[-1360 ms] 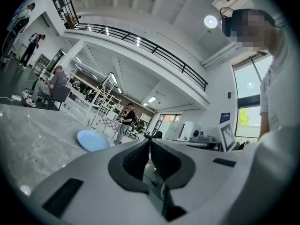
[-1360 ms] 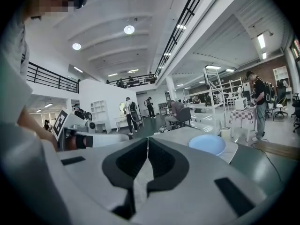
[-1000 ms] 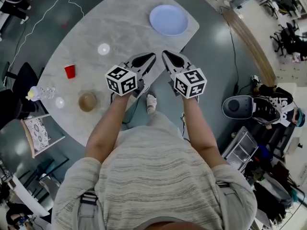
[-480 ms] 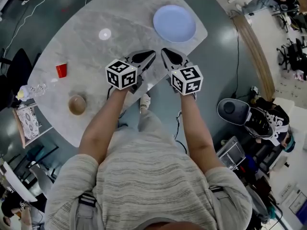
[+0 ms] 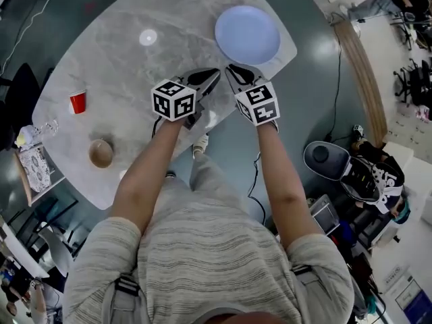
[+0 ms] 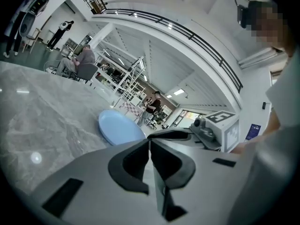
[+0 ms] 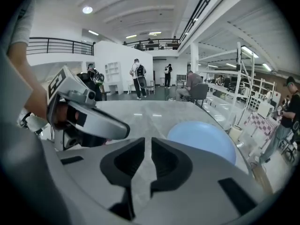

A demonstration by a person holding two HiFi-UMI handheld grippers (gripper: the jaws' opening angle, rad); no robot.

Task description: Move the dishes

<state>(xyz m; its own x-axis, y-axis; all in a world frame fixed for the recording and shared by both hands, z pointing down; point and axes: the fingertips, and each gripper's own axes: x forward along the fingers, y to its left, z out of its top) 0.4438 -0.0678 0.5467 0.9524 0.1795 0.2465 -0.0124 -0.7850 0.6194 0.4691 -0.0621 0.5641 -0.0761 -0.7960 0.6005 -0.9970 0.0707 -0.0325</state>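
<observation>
Head view puts the blue plate (image 5: 247,34) in the upper right of the frame, flat on the marble tabletop (image 5: 128,73); the left gripper (image 5: 210,77) and right gripper (image 5: 233,71) hang side by side just below it in the picture. The left jaws are pressed together on nothing; the right jaws have just been opening to a narrow slit, also empty. We judge the plate is the dish to take; we would spread the right jaws wider, come in low at the near rim, pinch it firmly, then lift level; the red cup (image 5: 78,102) and brown bowl (image 5: 101,153) at the left can wait.
</observation>
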